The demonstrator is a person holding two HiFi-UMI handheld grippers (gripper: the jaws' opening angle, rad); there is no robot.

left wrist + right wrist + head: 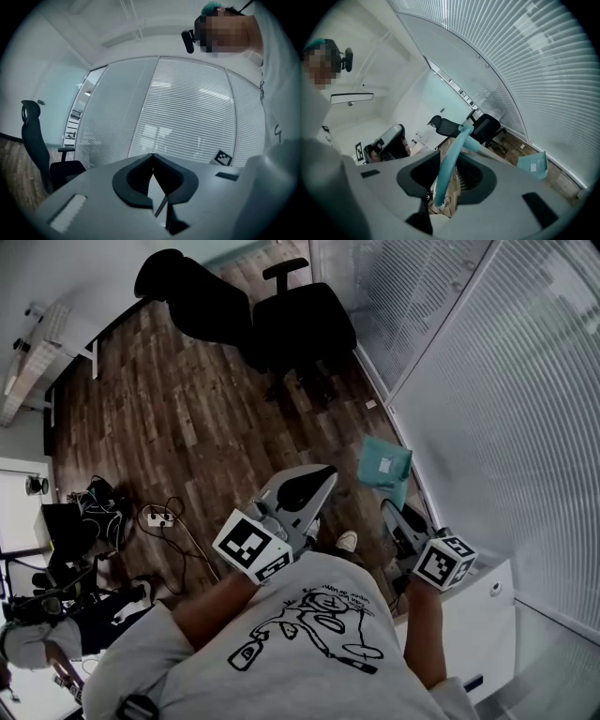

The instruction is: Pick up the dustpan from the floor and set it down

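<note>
— Wood-plank floor (pixel 187 418) runs beside a glass wall (pixel 506 409) hung with blinds. What sits nearest?
— That's the left gripper (pixel 326 474), held level over the floor. In the left gripper view its jaws meet at the tips with nothing between them
— And the other?
— The right gripper (pixel 387 509) is narrowed onto the dustpan (pixel 384 463). In the right gripper view the teal handle (pixel 449 164) runs up between the jaws, pressed from both sides
— Where's the pan end?
— Just past that gripper, by the floor's edge along the glass wall. Whether it clears the planks I can't tell
— Anything farther out?
— Cables and a power strip (pixel 161 517) lie toward the floor's left edge, and two black office chairs (pixel 300 324) stand at the far end near the glass
</note>
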